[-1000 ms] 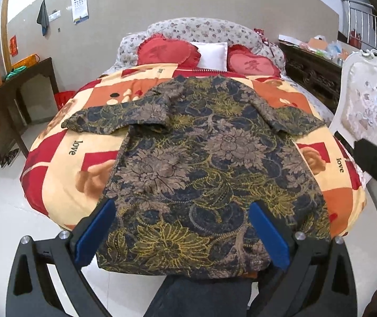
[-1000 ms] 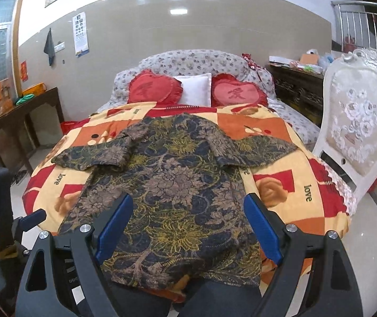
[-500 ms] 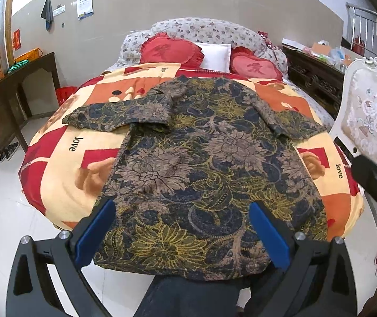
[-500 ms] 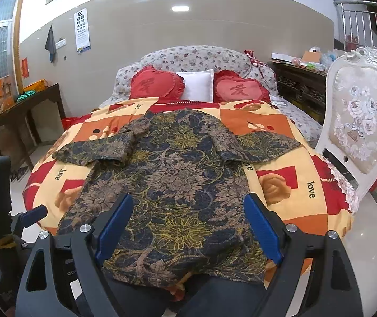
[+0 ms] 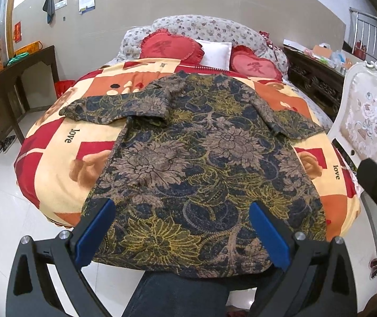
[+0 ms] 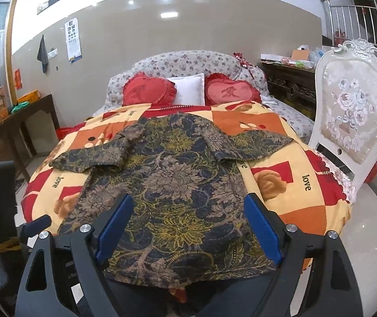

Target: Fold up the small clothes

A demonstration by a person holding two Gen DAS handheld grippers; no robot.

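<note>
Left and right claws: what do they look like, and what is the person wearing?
Both the left claw and the right claw look alike: black skeletal frames with triangular cut-outs, silver round bolts, and flat blue rectangular finger pads. No cables show. Below them the person wears dark blue trousers; no sleeves are visible.

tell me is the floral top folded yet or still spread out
Spread out: the floral top lies flat on the bed, both sleeves out sideways, no fold made.

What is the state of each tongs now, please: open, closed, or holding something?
Left tongs: open, holding nothing, above the floral shirt.
Right tongs: open, holding nothing, also above the shirt.
</note>
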